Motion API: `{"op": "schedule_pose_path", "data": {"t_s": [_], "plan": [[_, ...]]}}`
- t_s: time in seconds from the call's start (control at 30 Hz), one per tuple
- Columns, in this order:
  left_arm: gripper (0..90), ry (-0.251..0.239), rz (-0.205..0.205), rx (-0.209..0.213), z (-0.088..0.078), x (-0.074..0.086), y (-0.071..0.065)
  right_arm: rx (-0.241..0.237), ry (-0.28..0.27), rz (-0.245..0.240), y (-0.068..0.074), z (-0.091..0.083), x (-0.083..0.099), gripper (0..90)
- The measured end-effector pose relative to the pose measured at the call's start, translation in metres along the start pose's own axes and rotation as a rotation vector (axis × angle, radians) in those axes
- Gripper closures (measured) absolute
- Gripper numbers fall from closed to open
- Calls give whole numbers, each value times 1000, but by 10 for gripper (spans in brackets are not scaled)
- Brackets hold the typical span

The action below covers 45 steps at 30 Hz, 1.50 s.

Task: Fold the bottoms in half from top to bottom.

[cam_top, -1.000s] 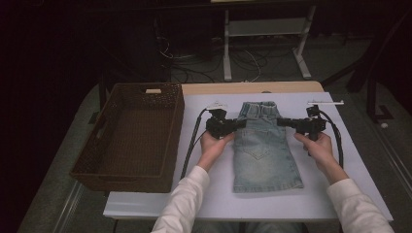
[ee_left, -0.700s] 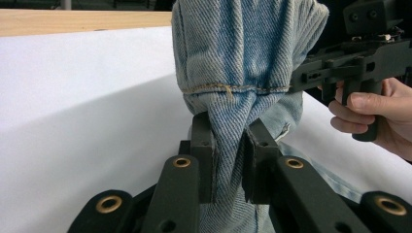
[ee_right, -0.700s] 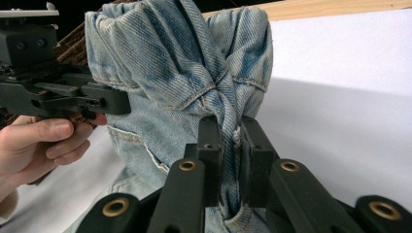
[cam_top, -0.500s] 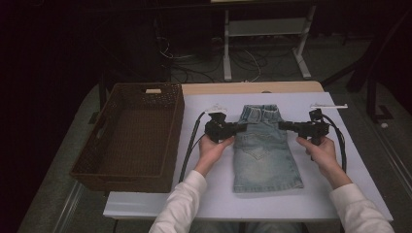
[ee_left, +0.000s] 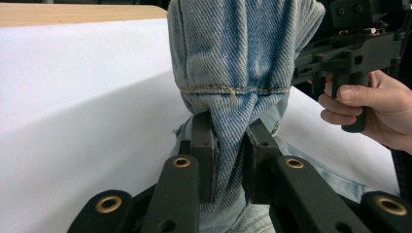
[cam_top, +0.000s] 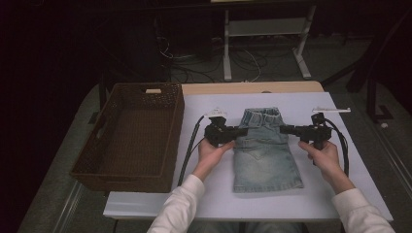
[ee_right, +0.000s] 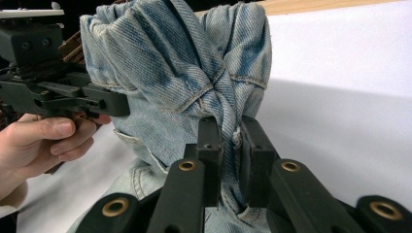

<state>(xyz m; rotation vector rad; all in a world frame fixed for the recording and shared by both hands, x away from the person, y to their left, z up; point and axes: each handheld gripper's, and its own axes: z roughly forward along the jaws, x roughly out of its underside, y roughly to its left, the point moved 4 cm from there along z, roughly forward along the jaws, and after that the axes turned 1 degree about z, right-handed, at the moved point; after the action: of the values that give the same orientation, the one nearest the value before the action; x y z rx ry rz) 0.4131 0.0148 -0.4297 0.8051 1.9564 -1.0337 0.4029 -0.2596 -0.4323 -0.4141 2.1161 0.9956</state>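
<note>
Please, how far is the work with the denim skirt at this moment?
Done: the denim skirt lies on the white sheet, and each side near its waist is pinched, by the left tool and the right tool.
In hand: the waist end is bunched upward.
Left: probably folding it; the wicker basket has nothing in it yet.

Open white counter (cam_top: 340,189) at 3 o'clock and 6 o'clock of denim skirt (cam_top: 265,160): room to pass. Blocked at 9 o'clock by wicker basket (cam_top: 127,136), walls upright, w/ narrow strip between. Bare wood edge at 12 o'clock.
</note>
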Motion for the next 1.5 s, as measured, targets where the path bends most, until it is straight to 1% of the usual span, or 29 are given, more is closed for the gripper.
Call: {"op": "schedule_pose_path", "data": {"t_s": [0.1,0.23,0.43,0.57,0.7,0.83,0.93,1.17,1.33,1.4,1.47,1.5], "plan": [[771,7,3,5,-1,1,-1,-4,0,1,2,-2,3,801],[770,19,20,12,-2,2,-5,-10,2,0,4,-5,8,800],[769,51,52,31,-7,6,-12,-19,14,-3,9,-10,16,798],[770,80,62,47,-9,9,-17,-28,22,4,12,-13,22,798],[769,92,72,63,-10,15,-23,-24,33,4,15,-16,28,797],[769,105,71,74,-11,20,-26,-20,48,2,18,-19,35,795],[769,104,59,76,-11,23,-28,-12,52,-3,20,-20,38,792],[766,125,82,71,-12,30,-34,-15,67,21,21,-21,47,786],[766,134,74,84,-11,36,-35,-6,82,21,22,-22,52,777],[767,142,69,85,-10,39,-36,0,86,32,22,-21,56,773],[767,145,52,86,-8,42,-37,8,93,44,22,-21,60,768],[768,153,59,85,-8,44,-38,12,96,42,21,-21,62,766]]}}
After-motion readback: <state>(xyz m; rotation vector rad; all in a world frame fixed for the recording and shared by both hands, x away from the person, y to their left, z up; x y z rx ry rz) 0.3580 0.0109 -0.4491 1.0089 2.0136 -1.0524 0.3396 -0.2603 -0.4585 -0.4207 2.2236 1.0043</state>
